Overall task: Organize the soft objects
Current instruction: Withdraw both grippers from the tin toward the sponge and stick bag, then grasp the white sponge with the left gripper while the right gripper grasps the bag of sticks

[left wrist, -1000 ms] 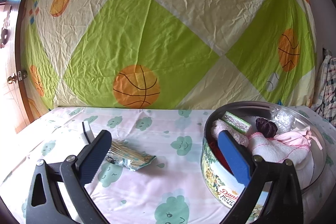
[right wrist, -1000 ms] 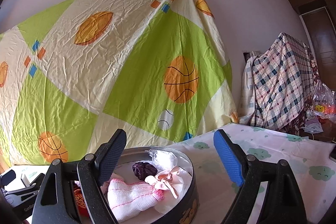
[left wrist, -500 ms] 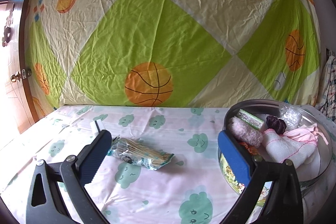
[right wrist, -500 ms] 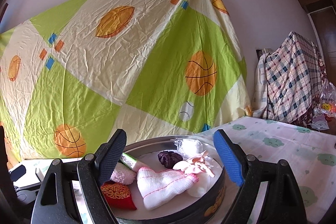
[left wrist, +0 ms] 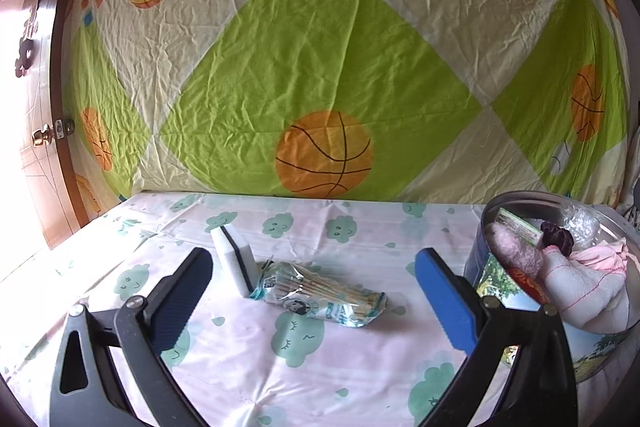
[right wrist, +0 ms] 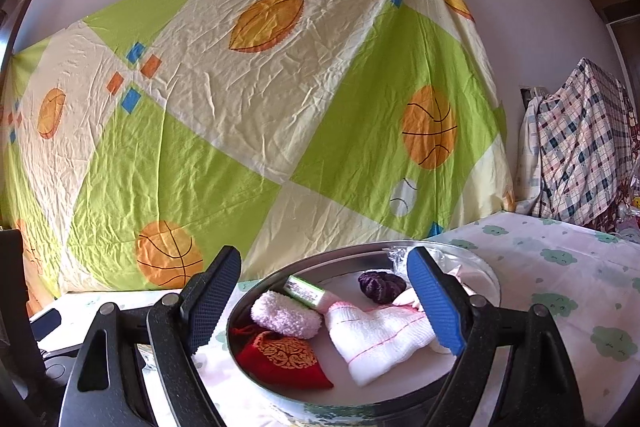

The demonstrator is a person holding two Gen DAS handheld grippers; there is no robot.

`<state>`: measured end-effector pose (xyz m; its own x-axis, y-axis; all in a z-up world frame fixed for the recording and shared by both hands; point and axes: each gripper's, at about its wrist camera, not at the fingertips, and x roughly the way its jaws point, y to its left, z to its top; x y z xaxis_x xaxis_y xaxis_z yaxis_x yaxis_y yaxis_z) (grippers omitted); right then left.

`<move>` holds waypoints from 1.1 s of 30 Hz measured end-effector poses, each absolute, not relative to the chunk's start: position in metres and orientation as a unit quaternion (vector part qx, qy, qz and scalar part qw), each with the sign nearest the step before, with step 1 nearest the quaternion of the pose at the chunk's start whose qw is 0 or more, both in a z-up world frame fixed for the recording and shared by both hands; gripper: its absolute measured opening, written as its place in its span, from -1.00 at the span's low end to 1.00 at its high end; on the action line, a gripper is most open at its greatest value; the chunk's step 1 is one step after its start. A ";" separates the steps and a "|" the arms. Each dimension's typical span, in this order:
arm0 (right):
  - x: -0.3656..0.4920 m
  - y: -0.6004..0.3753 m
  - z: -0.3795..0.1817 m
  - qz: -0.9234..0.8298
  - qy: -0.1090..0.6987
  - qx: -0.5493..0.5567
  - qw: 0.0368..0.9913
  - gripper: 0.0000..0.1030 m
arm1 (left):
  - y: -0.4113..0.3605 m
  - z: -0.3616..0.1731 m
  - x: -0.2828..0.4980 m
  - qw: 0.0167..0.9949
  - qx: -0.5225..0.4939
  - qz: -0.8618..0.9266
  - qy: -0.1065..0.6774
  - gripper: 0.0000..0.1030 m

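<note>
A round metal tin (left wrist: 520, 297) (right wrist: 248, 293) holds a white knitted sock (right wrist: 380, 337), a pink fluffy roll (right wrist: 286, 315), a red embroidered pouch (right wrist: 280, 357), a purple scrunchie (right wrist: 380, 285) and a green-striped packet (right wrist: 306, 291). On the cloud-print sheet lie a white sponge with a dark edge (left wrist: 232, 261) and a plastic pack of sticks (left wrist: 320, 295). My left gripper (left wrist: 316, 295) stands open, its fingers either side of that pack and short of it. My right gripper (right wrist: 324, 301) is open just before the tin, with nothing between its fingers.
A green and cream ball-print sheet (left wrist: 320, 67) hangs behind the table. A wooden door (left wrist: 28, 107) is at the far left. A plaid cloth (right wrist: 580, 147) drapes over something at the right. The left gripper's body (right wrist: 24, 339) shows at the right wrist view's left edge.
Both views have slid leftward. The stick pack and sponge now sit between my left fingers, and the tin has moved to the right edge. In the right view the tin's left half came into sight.
</note>
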<state>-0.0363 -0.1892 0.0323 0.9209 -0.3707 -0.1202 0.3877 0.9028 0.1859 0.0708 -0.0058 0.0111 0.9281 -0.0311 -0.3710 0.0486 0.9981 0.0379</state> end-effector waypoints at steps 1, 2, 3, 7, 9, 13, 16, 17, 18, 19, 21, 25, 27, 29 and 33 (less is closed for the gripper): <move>-0.034 -0.186 0.032 -0.191 0.043 0.104 0.975 0.69 | -0.003 0.011 0.072 0.981 0.021 -0.018 0.190 0.99; -0.031 -0.182 0.032 -0.189 0.045 0.104 0.976 0.69 | 0.001 0.011 0.074 0.981 0.019 -0.016 0.191 0.99; -0.029 -0.179 0.032 -0.185 0.046 0.104 0.976 0.69 | 0.004 0.010 0.075 0.981 0.017 -0.015 0.192 0.99; -0.020 -0.164 0.031 -0.172 0.050 0.103 0.979 0.69 | 0.017 0.009 0.082 0.980 0.010 -0.007 0.198 0.99; -0.016 -0.158 0.031 -0.165 0.052 0.100 0.980 0.69 | 0.023 0.008 0.086 0.980 0.006 -0.003 0.201 0.99; -0.006 -0.146 0.030 -0.155 0.059 0.095 0.982 0.69 | 0.038 0.007 0.093 0.979 0.003 0.009 0.202 0.99; 0.005 -0.138 0.029 -0.149 0.076 0.089 0.982 0.69 | 0.051 0.007 0.100 0.979 0.001 0.023 0.204 0.99; 0.009 -0.136 0.028 -0.147 0.082 0.088 0.982 0.68 | 0.056 0.007 0.102 0.979 0.001 0.030 0.203 0.99; 0.012 -0.134 0.027 -0.143 0.089 0.087 0.982 0.68 | 0.060 0.007 0.103 0.979 0.002 0.038 0.201 0.99; 0.016 -0.132 0.026 -0.140 0.094 0.088 0.982 0.69 | 0.065 0.007 0.105 0.979 0.004 0.047 0.199 0.99; 0.023 -0.128 0.024 -0.134 0.105 0.089 0.981 0.68 | 0.074 0.007 0.109 0.979 0.006 0.060 0.197 0.99; 0.039 -0.118 0.020 -0.116 0.124 0.089 0.981 0.68 | 0.094 0.005 0.120 0.975 -0.003 0.087 0.206 0.99; 0.049 -0.111 0.018 -0.107 0.137 0.082 0.981 0.68 | 0.104 0.004 0.126 0.972 -0.013 0.100 0.214 0.99; 0.059 -0.103 0.015 -0.099 0.152 0.070 0.981 0.68 | 0.114 0.002 0.132 0.967 -0.026 0.111 0.227 0.99; 0.078 -0.087 0.013 -0.074 0.175 0.044 0.981 0.68 | 0.131 -0.005 0.145 0.956 -0.055 0.129 0.257 0.99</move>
<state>0.0776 -0.0865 0.0127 0.9275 -0.1302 -0.3505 0.1614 0.9850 0.0612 0.1451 0.1313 -0.0053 0.8342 0.2192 -0.5060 -0.2756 0.9605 -0.0383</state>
